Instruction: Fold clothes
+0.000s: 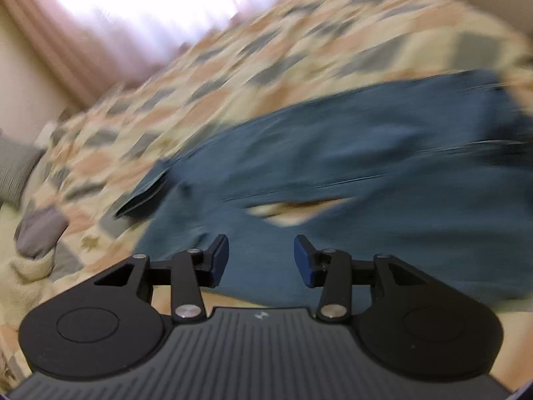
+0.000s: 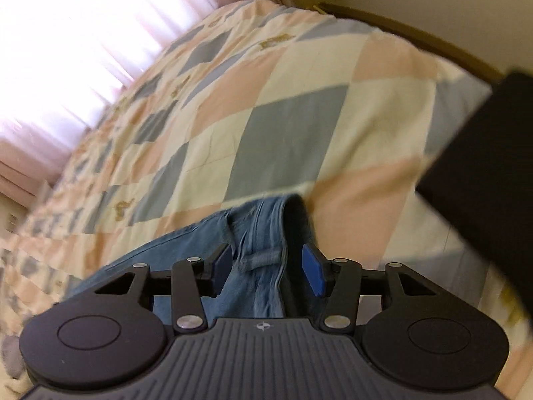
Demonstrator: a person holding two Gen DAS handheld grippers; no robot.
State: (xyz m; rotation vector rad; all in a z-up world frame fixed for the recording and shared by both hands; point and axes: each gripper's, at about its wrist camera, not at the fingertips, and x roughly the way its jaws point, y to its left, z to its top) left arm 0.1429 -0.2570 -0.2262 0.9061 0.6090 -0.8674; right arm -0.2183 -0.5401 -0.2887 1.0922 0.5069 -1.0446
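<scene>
left gripper: fingers parted, nothing gripped | right gripper: fingers parted, both angled downward

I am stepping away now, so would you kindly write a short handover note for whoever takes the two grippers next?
Left gripper: open, nothing between the pads, above the jeans.
Right gripper: open, jaws astride the waistband with its belt loop; pads not pressing on it.
Jeans lie spread on the checked quilt on the bed; the left view is blurred, so how far they are folded is unclear.
Left to do: take hold, finish folding, smooth flat.
</scene>
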